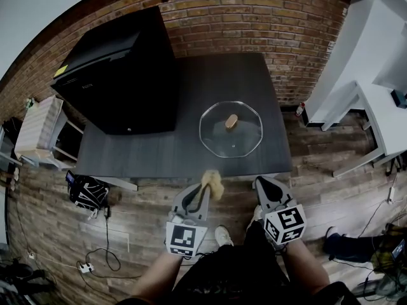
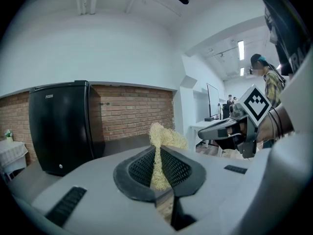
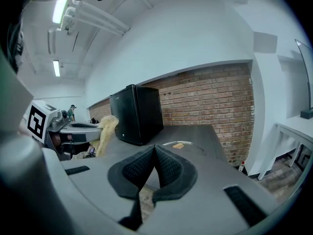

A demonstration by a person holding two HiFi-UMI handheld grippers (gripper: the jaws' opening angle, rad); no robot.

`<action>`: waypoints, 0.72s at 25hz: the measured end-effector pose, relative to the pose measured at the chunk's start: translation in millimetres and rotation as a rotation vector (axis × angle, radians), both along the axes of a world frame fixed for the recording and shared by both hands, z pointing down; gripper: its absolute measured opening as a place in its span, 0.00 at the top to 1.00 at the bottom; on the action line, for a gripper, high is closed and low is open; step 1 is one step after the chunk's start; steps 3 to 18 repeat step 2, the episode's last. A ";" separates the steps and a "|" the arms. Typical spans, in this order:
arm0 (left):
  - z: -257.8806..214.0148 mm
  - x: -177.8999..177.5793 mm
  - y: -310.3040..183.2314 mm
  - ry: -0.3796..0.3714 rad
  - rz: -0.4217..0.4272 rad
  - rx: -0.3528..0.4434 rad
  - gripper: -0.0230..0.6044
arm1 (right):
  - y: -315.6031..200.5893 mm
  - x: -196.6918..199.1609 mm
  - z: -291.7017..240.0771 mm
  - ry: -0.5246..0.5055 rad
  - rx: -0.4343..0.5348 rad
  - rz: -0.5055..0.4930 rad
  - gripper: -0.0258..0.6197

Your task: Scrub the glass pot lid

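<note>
A round glass pot lid (image 1: 231, 129) with a tan wooden knob (image 1: 231, 121) lies flat on the dark table (image 1: 159, 154), near its front right corner. The lid (image 3: 183, 146) also shows low ahead in the right gripper view. My left gripper (image 1: 207, 184) is shut on a pale yellow fibrous scrubber (image 1: 212, 183), held just before the table's front edge. The scrubber (image 2: 159, 151) sticks up between the pads in the left gripper view. My right gripper (image 1: 262, 184) is shut with nothing in it, to the right of the left one, in front of the lid.
A black mini fridge (image 1: 121, 72) stands on the table's left half. A brick wall (image 1: 254, 18) runs behind the table. White furniture (image 1: 369, 94) stands to the right, a small white side table (image 1: 38, 132) to the left. Bags and cables (image 1: 89, 196) lie on the wooden floor.
</note>
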State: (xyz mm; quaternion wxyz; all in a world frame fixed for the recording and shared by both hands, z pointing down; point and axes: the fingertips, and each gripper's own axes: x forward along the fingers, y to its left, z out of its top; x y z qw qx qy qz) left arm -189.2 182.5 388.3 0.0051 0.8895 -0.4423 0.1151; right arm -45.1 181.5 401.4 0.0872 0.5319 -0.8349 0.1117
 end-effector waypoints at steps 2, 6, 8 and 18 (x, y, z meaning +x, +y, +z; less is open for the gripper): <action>-0.3 -1.1 -1.5 0.002 0.000 0.000 0.89 | -1.5 -1.0 -0.2 0.003 0.000 -0.001 0.93; -0.3 -1.1 -1.5 0.002 0.000 0.000 0.89 | -1.5 -1.0 -0.2 0.003 0.000 -0.001 0.93; -0.3 -1.1 -1.5 0.002 0.000 0.000 0.89 | -1.5 -1.0 -0.2 0.003 0.000 -0.001 0.93; -0.3 -1.1 -1.5 0.002 0.000 0.000 0.89 | -1.5 -1.0 -0.2 0.003 0.000 -0.001 0.93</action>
